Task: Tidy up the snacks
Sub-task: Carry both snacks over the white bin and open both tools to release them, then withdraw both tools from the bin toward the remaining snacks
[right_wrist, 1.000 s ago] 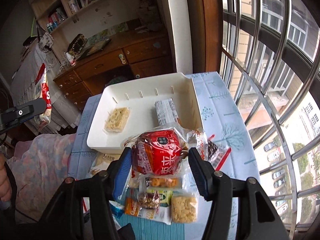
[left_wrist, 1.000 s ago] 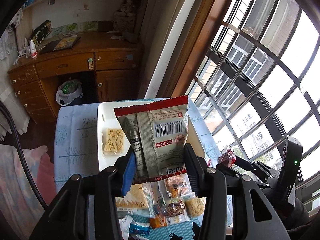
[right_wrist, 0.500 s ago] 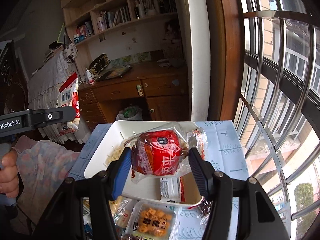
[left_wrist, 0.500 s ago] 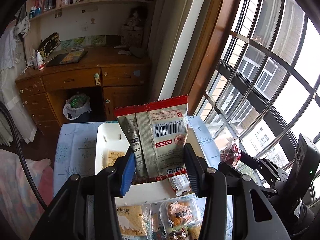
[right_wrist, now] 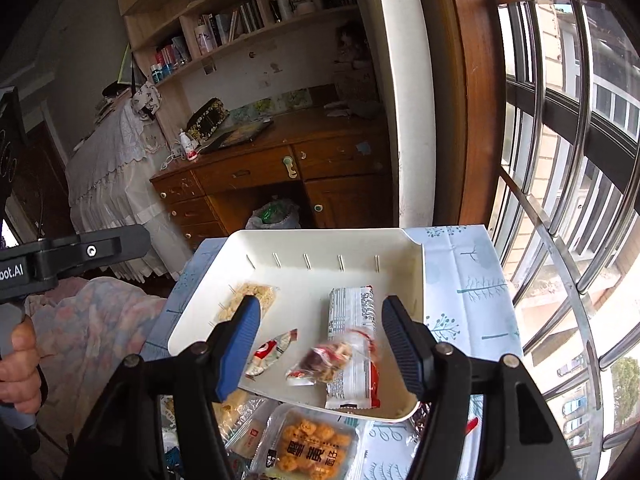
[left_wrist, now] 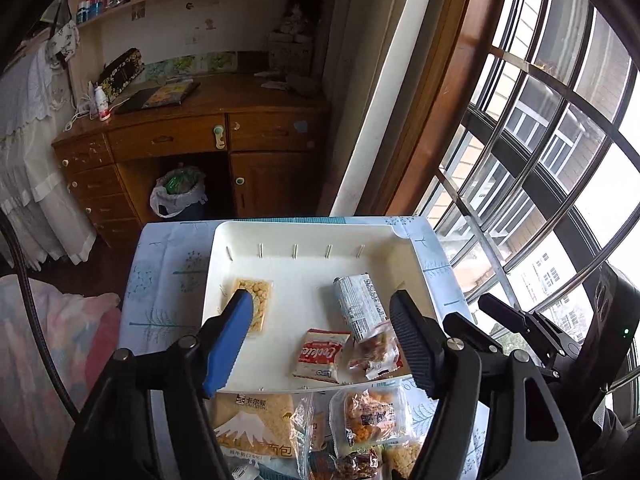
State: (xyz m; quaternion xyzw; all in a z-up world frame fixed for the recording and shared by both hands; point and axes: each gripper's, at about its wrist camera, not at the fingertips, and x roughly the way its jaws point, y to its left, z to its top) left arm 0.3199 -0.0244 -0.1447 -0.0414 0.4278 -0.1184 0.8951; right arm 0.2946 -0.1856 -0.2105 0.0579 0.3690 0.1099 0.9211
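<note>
Left wrist view: both tools, left tool point(left_wrist: 320, 336) and right tool point(right_wrist: 318, 330), gape wide (nothing held) above the white tray point(left_wrist: 304, 236); cookie packet point(left_wrist: 320, 355) at 6 o'clock.

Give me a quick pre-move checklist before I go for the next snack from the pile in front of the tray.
1. Left gripper open with nothing between its fingers: ok.
2. Right gripper open with nothing between its fingers: ok.
3. Cookie packet and red snack pack inside the white tray: ok, though the red pack looks blurred, possibly not settled.
4. Free floor in the tray for more: ok.
5. Pile visible: ok, fried-snack pack and bread bag in sight.
6. Whole pile visible: cannot tell, fingers and frame edge cut it off.
</note>
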